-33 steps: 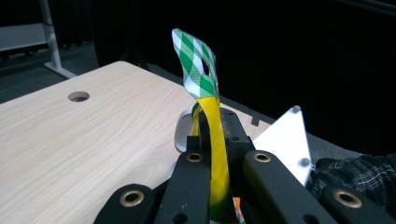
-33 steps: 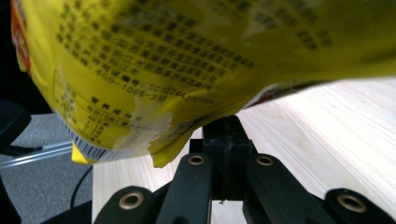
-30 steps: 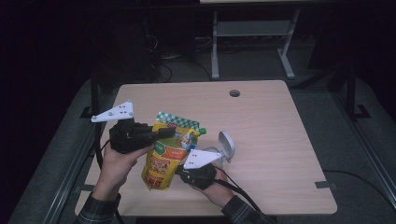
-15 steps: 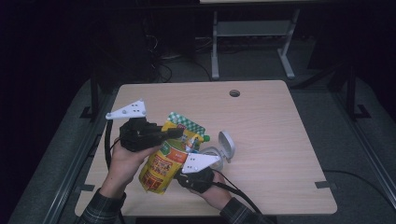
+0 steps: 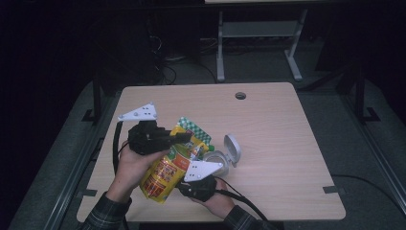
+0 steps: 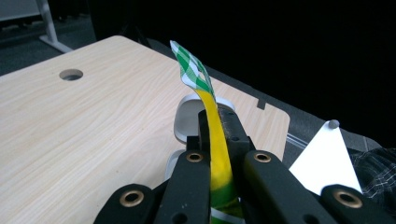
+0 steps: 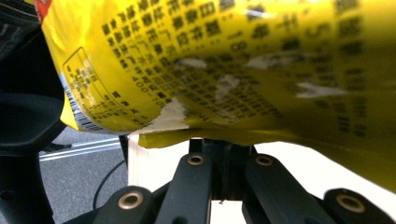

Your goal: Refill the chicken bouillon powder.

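Note:
A yellow refill pouch (image 5: 167,167) with a green-checked top hangs tilted above the table's near left part. My left gripper (image 5: 184,136) is shut on its upper edge; in the left gripper view the yellow strip (image 6: 215,135) runs between the closed jaws of that gripper (image 6: 215,121) and the checked top (image 6: 194,77) sticks up past them. My right gripper (image 5: 181,184) sits under the pouch's lower end. In the right gripper view its jaws (image 7: 219,142) are closed at the bottom seam of the printed pouch (image 7: 233,60).
A white container (image 5: 227,151) with its flip lid standing open rests on the wooden table (image 5: 287,134) just right of the pouch, also behind the jaws in the left gripper view (image 6: 187,119). A cable hole (image 5: 240,96) lies at the far edge.
The left gripper has carried the pouch's top rightward and a little farther onto the table. The right gripper has stayed under the pouch's bottom.

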`<action>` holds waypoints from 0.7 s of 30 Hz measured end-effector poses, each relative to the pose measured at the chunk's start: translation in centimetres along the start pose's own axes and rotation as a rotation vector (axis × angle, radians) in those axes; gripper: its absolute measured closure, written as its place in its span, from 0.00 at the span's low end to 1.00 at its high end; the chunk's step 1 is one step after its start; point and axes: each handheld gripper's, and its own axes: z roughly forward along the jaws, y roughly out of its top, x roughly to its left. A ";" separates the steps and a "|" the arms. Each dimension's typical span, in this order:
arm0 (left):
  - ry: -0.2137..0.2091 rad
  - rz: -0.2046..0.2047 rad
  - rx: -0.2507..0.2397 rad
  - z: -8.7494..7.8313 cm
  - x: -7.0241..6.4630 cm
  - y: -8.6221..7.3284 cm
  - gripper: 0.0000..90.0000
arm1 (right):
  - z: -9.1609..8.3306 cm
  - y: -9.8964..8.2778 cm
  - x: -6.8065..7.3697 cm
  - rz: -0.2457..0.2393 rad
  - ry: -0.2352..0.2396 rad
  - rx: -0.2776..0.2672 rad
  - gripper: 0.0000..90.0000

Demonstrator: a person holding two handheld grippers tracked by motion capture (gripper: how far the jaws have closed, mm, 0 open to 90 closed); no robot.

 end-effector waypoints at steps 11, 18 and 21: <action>0.024 -0.039 0.060 1.0 0.4 0.0 1.00 | 0.4 -0.4 0.2 0.019 0.029 -0.010 1.00; 0.023 -0.050 0.093 1.5 0.6 0.0 1.00 | 0.6 -0.6 0.3 0.027 0.041 -0.005 1.00; 0.019 -0.056 0.099 1.7 0.7 0.0 1.00 | 0.6 -0.7 0.4 0.026 0.041 -0.007 1.00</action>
